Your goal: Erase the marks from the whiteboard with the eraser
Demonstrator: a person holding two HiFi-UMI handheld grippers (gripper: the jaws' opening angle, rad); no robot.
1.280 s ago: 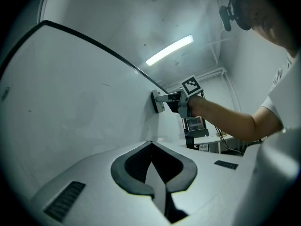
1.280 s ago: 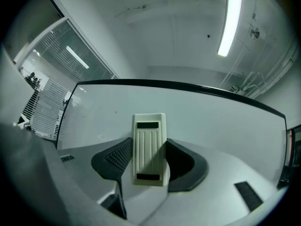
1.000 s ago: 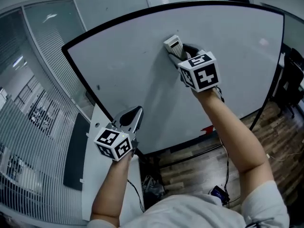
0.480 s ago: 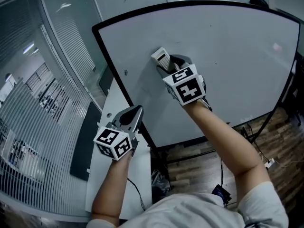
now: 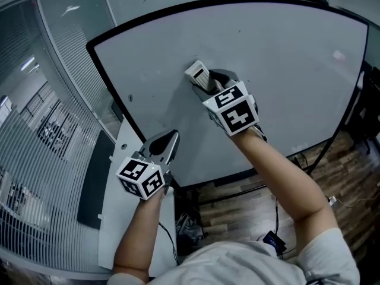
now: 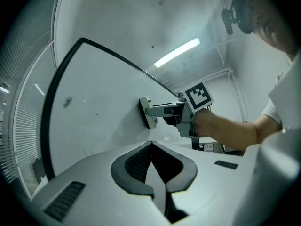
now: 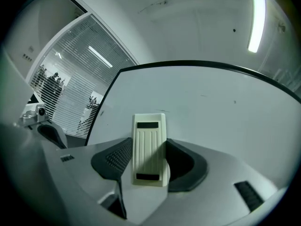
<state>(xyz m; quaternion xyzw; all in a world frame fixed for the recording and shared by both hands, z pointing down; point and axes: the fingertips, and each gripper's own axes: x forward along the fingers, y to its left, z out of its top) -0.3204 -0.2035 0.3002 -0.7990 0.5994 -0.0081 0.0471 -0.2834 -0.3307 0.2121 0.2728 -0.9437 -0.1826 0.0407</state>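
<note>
The whiteboard [image 5: 285, 58] with its black frame fills the upper head view and looks almost bare, with a small dark spot [image 5: 129, 98] near its left edge. My right gripper [image 5: 208, 83] is shut on the cream ribbed eraser [image 5: 198, 74] and presses it flat against the board. In the right gripper view the eraser [image 7: 149, 147] sits upright between the dark pads, with the whiteboard [image 7: 216, 98] behind it. My left gripper [image 5: 166, 142] is shut on nothing and hangs below the board's lower left edge. The left gripper view shows the eraser [image 6: 146, 112] on the whiteboard [image 6: 94, 93].
A glass wall with blinds [image 5: 41, 117] runs along the left. A white desk [image 5: 122, 159] lies under the left gripper, with a dark panel [image 5: 94, 186] beside it. Wood floor [image 5: 249, 209] with cables lies below the board, and a dark chair [image 5: 371, 94] stands at the right edge.
The right gripper has slid the eraser a little left and down across the board. The left gripper has stayed shut in about the same place.
</note>
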